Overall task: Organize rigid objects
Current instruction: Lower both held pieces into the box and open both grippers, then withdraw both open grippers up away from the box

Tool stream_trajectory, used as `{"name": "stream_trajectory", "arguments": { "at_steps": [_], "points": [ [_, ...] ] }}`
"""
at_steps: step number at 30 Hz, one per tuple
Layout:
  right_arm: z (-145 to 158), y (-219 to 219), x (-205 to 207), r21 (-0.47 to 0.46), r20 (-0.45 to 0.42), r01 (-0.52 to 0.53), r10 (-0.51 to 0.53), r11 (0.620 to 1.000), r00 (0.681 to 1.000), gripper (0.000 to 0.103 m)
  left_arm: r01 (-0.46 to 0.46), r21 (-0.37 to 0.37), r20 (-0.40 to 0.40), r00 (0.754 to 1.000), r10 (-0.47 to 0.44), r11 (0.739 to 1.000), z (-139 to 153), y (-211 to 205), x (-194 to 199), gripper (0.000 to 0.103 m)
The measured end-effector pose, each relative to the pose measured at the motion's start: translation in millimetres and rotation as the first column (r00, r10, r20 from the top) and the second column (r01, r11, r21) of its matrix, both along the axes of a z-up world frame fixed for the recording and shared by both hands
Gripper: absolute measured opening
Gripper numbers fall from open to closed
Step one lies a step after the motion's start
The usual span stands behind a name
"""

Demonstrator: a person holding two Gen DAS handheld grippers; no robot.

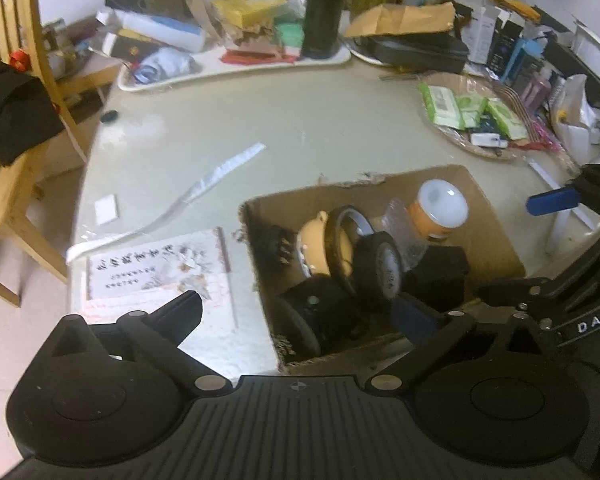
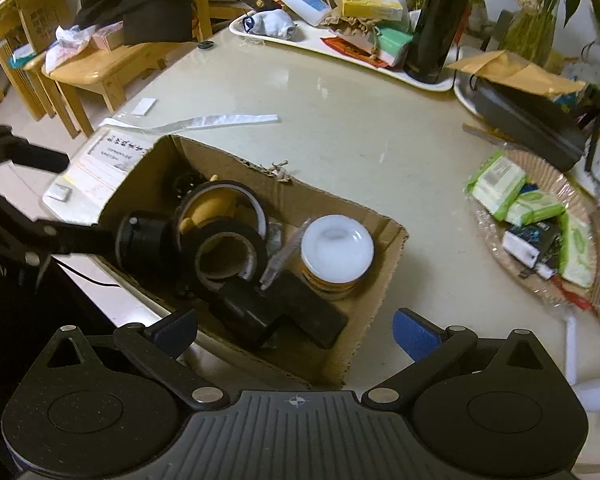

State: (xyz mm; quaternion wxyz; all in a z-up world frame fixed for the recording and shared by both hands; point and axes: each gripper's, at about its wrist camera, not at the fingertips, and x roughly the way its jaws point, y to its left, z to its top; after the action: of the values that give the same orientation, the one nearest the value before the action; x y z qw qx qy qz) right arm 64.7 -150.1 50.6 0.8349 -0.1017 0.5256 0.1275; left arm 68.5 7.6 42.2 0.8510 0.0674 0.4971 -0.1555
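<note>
Facing left wrist only: blue-tipped right claw (image 1: 556, 200) beside box (image 1: 496, 236).

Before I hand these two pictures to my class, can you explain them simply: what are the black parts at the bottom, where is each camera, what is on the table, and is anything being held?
Each picture comes from a camera fixed on a hand-held two-finger gripper, looking forward along its fingers. The black parts at the bottom are the tool itself. One view belongs to the left gripper, the other to the right gripper. Both stand open and hold nothing.

On the pale table sits a torn cardboard box holding rolls of black tape, a white-lidded jar and other dark items. Beside it lie a printed booklet and a clear plastic strip. Farther off stand a black flask and a wicker tray of green packets.
</note>
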Motion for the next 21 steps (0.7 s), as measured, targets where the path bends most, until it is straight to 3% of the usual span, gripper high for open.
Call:
{"name": "stream_trajectory", "arguments": {
  "at_steps": [12, 21],
  "points": [
    [-8.3, -1.1, -19.3, 0.049, -0.014, 0.002, -0.002, 0.999, 1.000, 0.103, -0.017, 0.066, 0.022, 1.000, 0.016, 0.998, -6.9, 2.7, -21.2, 0.103],
    [-19.9, -12.4, -24.9, 0.111, -0.041, 0.079, -0.075, 0.991, 0.996, 0.103, -0.091, 0.029, -0.017, 0.996, 0.091, 0.995, -14.2, 5.5, -26.6, 0.103]
  ]
}}
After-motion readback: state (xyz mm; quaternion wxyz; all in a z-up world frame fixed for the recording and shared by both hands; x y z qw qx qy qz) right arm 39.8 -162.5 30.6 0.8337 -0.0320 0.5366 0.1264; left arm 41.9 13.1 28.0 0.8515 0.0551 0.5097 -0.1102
